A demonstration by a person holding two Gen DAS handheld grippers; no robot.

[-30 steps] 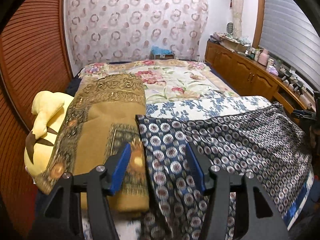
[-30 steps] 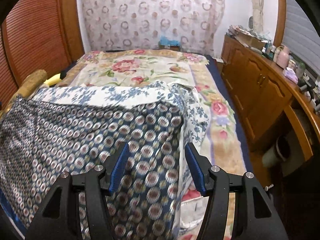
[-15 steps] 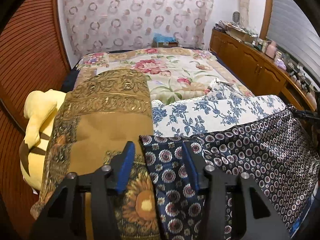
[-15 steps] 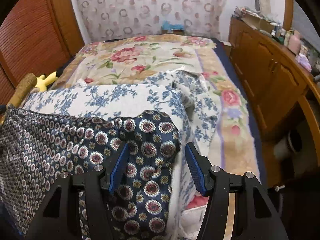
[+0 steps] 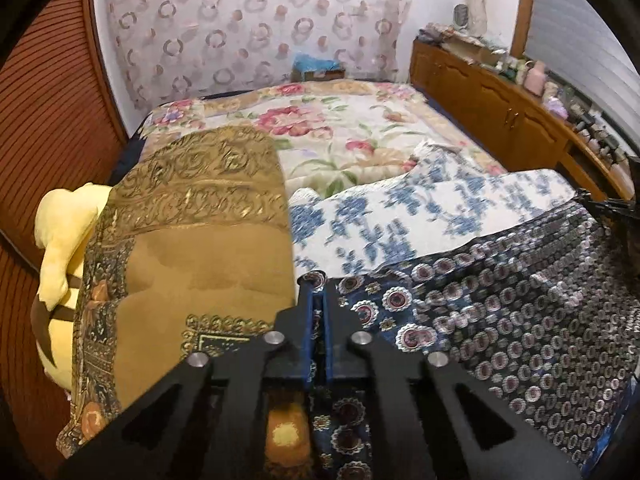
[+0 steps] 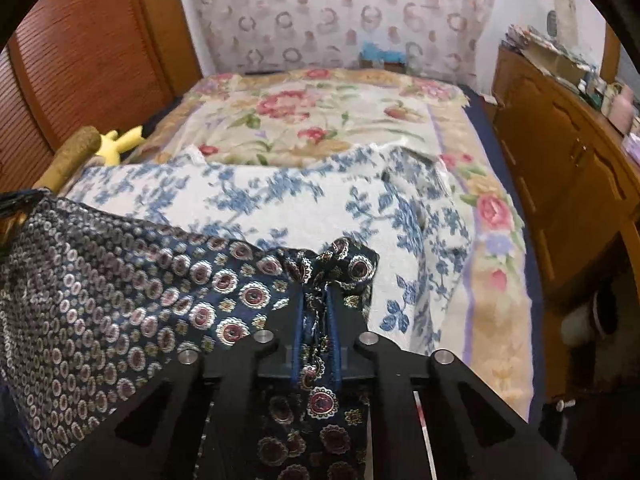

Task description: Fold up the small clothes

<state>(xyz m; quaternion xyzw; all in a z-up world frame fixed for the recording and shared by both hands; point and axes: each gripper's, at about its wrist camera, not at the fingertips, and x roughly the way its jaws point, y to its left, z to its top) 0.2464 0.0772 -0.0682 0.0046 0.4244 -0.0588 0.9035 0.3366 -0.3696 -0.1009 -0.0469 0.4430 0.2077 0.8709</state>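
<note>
A dark blue cloth with round medallion print [image 5: 500,320] lies spread over the near part of the bed. My left gripper [image 5: 316,282] is shut on its far left corner, and the fabric runs back between the blue pads. In the right wrist view the same cloth [image 6: 120,280] stretches off to the left. My right gripper [image 6: 316,292] is closing on the far right corner, which is bunched between the pads, with a small flap sticking out past the fingertips. The other gripper's black frame shows at the cloth's opposite edge in each view.
Under the dark cloth lies a white cloth with blue flowers [image 5: 400,220]. A folded brown and gold cloth [image 5: 200,240] and a yellow plush toy [image 5: 60,240] lie to the left. The floral bedspread [image 5: 340,128] extends beyond. A wooden cabinet [image 6: 560,160] lines the right side.
Both grippers moved forward along the dark cloth to its far corners. Their jaws, wide apart before, have come together on the fabric, bunching the right corner.
</note>
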